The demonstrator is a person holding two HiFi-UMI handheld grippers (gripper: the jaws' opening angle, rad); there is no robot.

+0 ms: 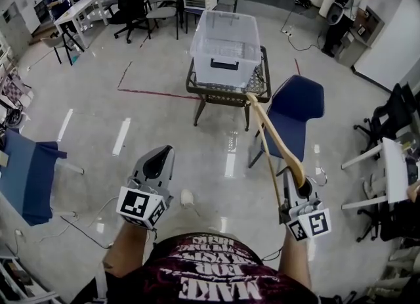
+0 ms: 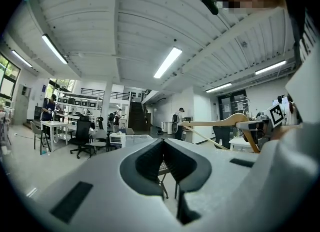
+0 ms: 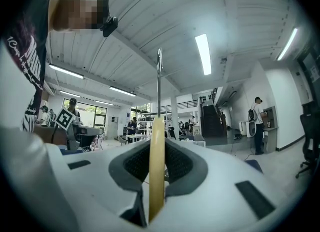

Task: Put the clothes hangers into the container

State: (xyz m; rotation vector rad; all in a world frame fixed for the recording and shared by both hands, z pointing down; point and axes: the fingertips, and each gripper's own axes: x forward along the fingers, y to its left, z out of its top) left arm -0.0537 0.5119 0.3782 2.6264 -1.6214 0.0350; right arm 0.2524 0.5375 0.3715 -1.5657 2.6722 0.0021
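Note:
My right gripper (image 1: 296,183) is shut on one end of a wooden clothes hanger (image 1: 274,138). The hanger slants up and away from it toward the near right corner of the clear plastic container (image 1: 225,46). In the right gripper view the hanger's wood (image 3: 156,171) stands edge-on between the pads, with its metal hook (image 3: 159,75) rising above. My left gripper (image 1: 159,158) hangs over the floor at lower left, shut with nothing in it; its pads (image 2: 150,158) meet in the left gripper view. That view also shows the hanger (image 2: 220,123) off to the right.
The container sits on a dark wire-mesh table (image 1: 261,85). A blue chair (image 1: 296,107) stands just right of it, under the hanger. Another blue seat (image 1: 29,171) is at far left. Office chairs and desks (image 1: 134,0) fill the back, and a white desk (image 1: 396,168) stands at right.

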